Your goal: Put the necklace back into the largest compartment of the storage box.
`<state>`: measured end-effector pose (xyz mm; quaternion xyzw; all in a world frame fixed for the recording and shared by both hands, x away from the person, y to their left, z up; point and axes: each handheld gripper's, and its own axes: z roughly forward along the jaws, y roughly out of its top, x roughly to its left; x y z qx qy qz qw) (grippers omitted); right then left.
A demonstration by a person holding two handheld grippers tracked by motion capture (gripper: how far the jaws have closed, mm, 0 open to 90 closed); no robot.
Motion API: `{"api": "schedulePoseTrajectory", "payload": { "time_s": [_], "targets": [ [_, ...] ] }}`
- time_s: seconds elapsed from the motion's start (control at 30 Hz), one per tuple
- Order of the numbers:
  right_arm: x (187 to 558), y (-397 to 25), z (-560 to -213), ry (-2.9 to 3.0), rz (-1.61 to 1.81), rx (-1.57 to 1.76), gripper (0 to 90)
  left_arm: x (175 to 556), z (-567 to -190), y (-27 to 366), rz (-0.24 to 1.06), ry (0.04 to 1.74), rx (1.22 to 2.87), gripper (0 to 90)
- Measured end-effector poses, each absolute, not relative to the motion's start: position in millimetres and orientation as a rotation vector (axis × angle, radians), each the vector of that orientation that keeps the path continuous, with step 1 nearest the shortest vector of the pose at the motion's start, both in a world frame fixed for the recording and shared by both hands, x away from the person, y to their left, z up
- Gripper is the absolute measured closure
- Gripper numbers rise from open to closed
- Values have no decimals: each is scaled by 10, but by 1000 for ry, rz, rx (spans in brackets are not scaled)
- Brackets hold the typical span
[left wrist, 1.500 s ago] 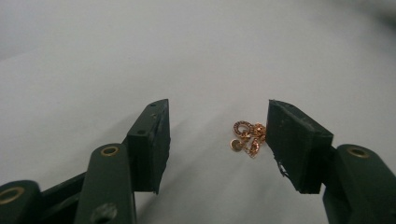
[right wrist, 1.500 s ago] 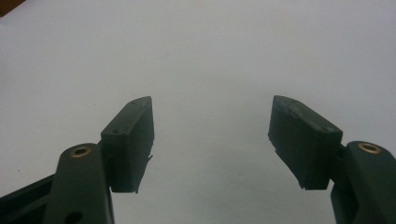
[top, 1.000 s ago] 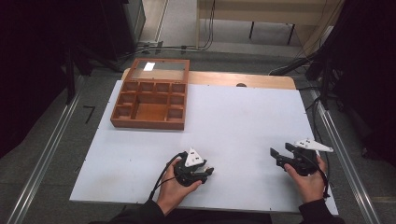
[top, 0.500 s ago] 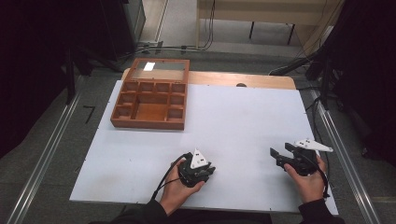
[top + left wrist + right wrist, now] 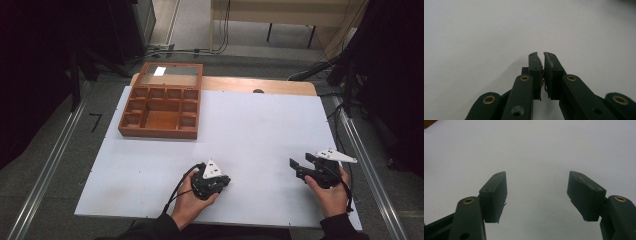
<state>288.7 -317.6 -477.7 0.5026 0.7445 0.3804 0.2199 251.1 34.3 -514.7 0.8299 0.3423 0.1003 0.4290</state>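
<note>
From the high view we see a white worktop (image 5: 260, 130) with a wooden compartment box (image 5: 161, 107) standing at its far left corner, lid raised at the back and its small compartments open to us. We hold the left gripper (image 5: 222, 182) low over the near edge of the worktop, a little left of the middle, with our left hand (image 5: 192, 200) wrapped around it from below and its cable looping off toward the near edge. Our right hand (image 5: 330, 192) holds the right gripper (image 5: 296, 167) near the near right corner, its jaws pointing left across the board. Both grippers are well apart from the box and well apart from each other, with bare white surface between them.

In the left gripper view we look along the left gripper (image 5: 543, 55) at plain white worktop. Its two black jaws are pressed nearly together, with only a thin slit left between the pads, and we see nothing pinched there.

In the right gripper view the right gripper (image 5: 537, 175) also faces bare white worktop. Its jaws stand spread wide, with a broad gap of white between the two pads and nothing between them. A sliver of brown shows at the top left corner of this view; we cannot tell what it is.
</note>
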Motion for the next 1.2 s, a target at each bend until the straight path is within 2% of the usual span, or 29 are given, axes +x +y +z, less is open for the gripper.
{"api": "schedulePoseTrajectory", "payload": {
  "time_s": [0.5, 1.2],
  "targets": [
    [2887, -3180, -4776, 2059, 1053, 1391, 310, 2545, -5050, 434, 230, 875, 2018, 897],
    [2884, -3185, -4775, 2057, 1051, 1393, 310, 2644, -4834, 725, 219, 948, 1910, 900]
  ]
}}
